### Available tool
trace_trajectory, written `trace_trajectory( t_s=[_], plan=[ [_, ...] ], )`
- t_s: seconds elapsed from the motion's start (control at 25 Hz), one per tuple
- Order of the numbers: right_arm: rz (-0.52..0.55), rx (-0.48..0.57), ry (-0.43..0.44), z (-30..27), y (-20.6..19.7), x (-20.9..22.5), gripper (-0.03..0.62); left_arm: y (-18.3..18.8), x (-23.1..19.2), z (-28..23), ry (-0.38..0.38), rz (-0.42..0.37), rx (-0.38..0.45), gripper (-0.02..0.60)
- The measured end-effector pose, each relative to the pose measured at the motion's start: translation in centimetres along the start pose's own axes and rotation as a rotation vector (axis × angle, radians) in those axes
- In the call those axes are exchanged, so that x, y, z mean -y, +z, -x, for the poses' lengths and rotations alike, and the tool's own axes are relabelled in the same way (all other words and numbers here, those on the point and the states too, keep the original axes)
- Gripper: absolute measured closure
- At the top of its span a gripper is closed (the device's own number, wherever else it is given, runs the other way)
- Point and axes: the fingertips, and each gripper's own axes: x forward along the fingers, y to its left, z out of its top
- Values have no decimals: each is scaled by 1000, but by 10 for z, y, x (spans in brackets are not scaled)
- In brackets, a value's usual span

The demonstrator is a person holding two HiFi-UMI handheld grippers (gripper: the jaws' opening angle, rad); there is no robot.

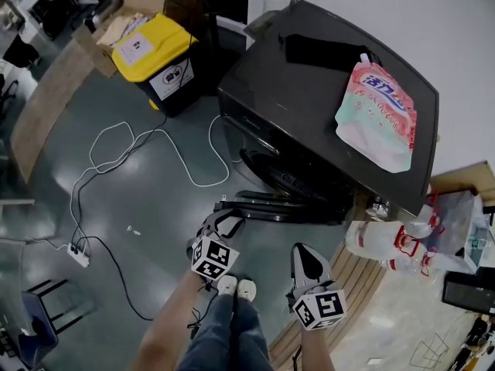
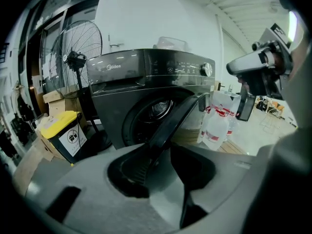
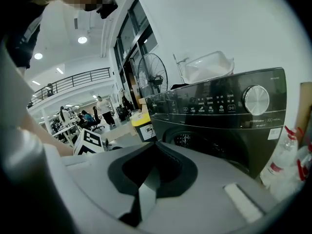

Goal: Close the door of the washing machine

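Jaws of the left gripper [image 1: 223,223] stand apart, with nothing clamped between them. In the left gripper view, the dark rim of the washing machine door [image 2: 181,115] rises out of the gap between them and slants up to the right. Whether either jaw touches the rim cannot be told. From the head view this gripper sits low at the centre, just beside the free end of the door, which swings out over the floor towards the person.

The right gripper [image 1: 308,258] hangs to the right of it and a little nearer the person. Its jaws are drawn together to a point and hold nothing, and it is apart from the door.

Behind the open door is the round drum opening [image 2: 157,110] in the front of the dark washing machine [image 1: 325,103]. A pink and white refill pouch [image 1: 377,116] lies flat on the machine's top.

Clear plastic bottles with red caps [image 1: 384,242] stand on the floor beside the machine's right corner. To the left, well apart, is a black bin with a yellow lid [image 1: 157,59]. A white cable [image 1: 139,140] loops across the grey floor to a power strip [image 1: 77,254]. A standing fan [image 2: 75,58] is behind the bin. The person's light shoes [image 1: 237,287] show between the two grippers.
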Motion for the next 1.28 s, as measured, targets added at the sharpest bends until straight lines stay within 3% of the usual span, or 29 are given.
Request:
trace_trajectory(
  t_s=[0.6,0.8,1.28],
  plan=[
    [4,18,-41,-14,8,28,580,59,-66,-70,88,66,73,477],
    [14,29,-48,-21,14,39,580,75,-75,-89,129,76,89,526],
    [3,41,-59,-31,10,46,580,80,-77,-95,120,84,102,529]
  ],
)
